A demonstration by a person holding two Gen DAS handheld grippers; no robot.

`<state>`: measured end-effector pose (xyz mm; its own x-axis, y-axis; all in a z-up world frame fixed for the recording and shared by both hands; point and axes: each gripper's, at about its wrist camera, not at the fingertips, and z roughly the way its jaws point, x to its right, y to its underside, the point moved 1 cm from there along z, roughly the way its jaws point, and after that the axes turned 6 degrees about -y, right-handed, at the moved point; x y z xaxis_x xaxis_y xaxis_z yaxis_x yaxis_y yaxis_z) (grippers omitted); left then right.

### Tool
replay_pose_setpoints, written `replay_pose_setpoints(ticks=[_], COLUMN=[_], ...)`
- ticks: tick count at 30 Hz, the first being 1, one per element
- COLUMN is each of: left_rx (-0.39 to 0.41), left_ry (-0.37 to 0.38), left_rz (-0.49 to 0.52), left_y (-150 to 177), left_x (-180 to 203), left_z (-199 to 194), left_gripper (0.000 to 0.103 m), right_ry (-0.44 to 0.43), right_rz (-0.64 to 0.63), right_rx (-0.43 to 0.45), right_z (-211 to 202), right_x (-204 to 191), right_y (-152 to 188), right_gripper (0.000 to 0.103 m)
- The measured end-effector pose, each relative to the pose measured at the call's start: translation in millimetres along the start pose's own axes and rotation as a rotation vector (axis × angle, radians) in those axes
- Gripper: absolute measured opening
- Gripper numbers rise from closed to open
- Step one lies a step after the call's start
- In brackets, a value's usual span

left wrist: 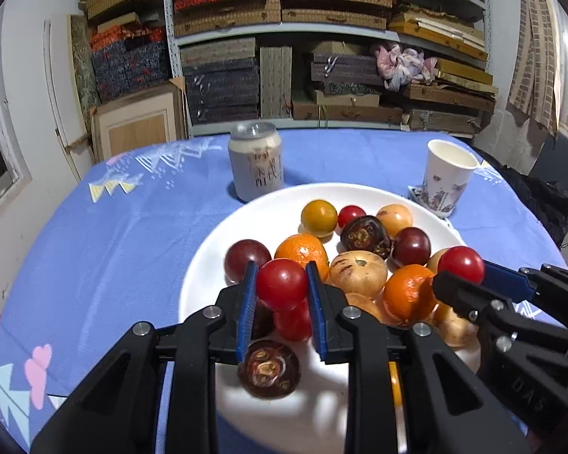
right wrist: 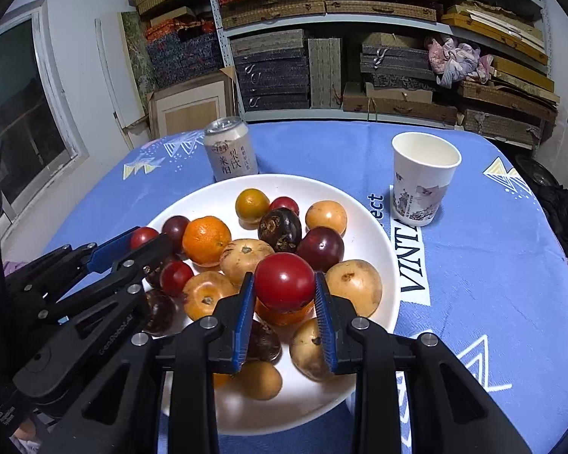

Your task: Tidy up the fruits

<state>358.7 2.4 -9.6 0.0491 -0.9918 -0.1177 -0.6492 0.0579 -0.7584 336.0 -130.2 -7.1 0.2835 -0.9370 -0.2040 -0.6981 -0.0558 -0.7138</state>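
A white plate (left wrist: 208, 261) (right wrist: 375, 227) on the blue tablecloth holds several fruits: oranges, dark plums, yellow-brown fruits, brown shrivelled ones and small red ones. My left gripper (left wrist: 282, 283) is shut on a small red fruit (left wrist: 282, 283) over the plate's left part; it also shows in the right wrist view (right wrist: 144, 236). My right gripper (right wrist: 285, 282) is shut on another small red fruit (right wrist: 285, 282) above the plate's middle; it shows in the left wrist view (left wrist: 461, 264) at the right.
A drink can (left wrist: 254, 160) (right wrist: 231, 155) stands behind the plate. A paper cup (left wrist: 447, 176) (right wrist: 422, 178) stands at the back right. Shelves of boxes fill the wall beyond the table. A dark bag lies off the table's right edge.
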Motion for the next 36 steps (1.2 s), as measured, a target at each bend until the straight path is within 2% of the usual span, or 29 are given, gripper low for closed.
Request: replay_pose_setpoints(ticks=[3,6,10,16,18,19,20,24,27,28,31,36], left_rx=[-0.023,-0.026,-0.014,-0.006,0.001,0.006,0.016,0.046,0.053,0.057,0.069,0.041], left_ry=[0.003,-0.007,-0.024,-0.027,-0.03,-0.037,-0.048,-0.065,-0.066,-0.067,-0.064,-0.056], left_rz=[-0.005,0.006,-0.018,-0.046,-0.05,-0.053,-0.056,-0.053,-0.069,-0.074,-0.085,-0.105], left_y=[4.3,8.4,10.2,18.8,25.3,29.1,34.9,56.3,73.8,79.8,101.3,127.7], left_x=[3.7,6.6,2.3,-9.7,-12.7,-13.8,-14.9,-17.7,-23.1,-25.2,-31.3,-36.9], left_z=[12.5,15.8,10.2,-16.9,-29.7,-36.8,-47.1,-82.2,-104.9,-112.6,-135.3,-151.6], left_gripper=[0.027,0.047,0.065,0.068,0.071,0.077,0.08,0.083,0.094,0.094,0.099,0.099], right_ry=[0.006,0.025,0.026,0.028,0.024,0.027,0.037,0.074,0.076,0.083,0.109,0.151], right_rz=[-0.007,-0.028,-0.019,-0.02,-0.019,-0.025,-0.034,-0.058,-0.037,-0.03,-0.013,-0.037], right_rx=[-0.019,-0.002,0.018,0.068,0.093,0.109,0.124,0.169,0.199,0.204,0.227,0.216], right_z=[8.7,8.7,0.6,-27.9,-43.7,-52.7,-60.9,-91.3,-113.2,-119.1,-133.9,-136.2], right_x=[1.0,0.3,2.4,-2.8,-7.5,-11.2,-15.2,-29.0,-32.3,-32.9,-33.6,-42.7], right_y=[4.2,5.3,5.3,9.8,16.6,21.9,27.7,53.8,76.7,84.2,109.1,129.9], right_gripper=[0.033,0.04,0.049,0.053,0.057,0.061,0.067,0.079,0.093,0.097,0.098,0.1])
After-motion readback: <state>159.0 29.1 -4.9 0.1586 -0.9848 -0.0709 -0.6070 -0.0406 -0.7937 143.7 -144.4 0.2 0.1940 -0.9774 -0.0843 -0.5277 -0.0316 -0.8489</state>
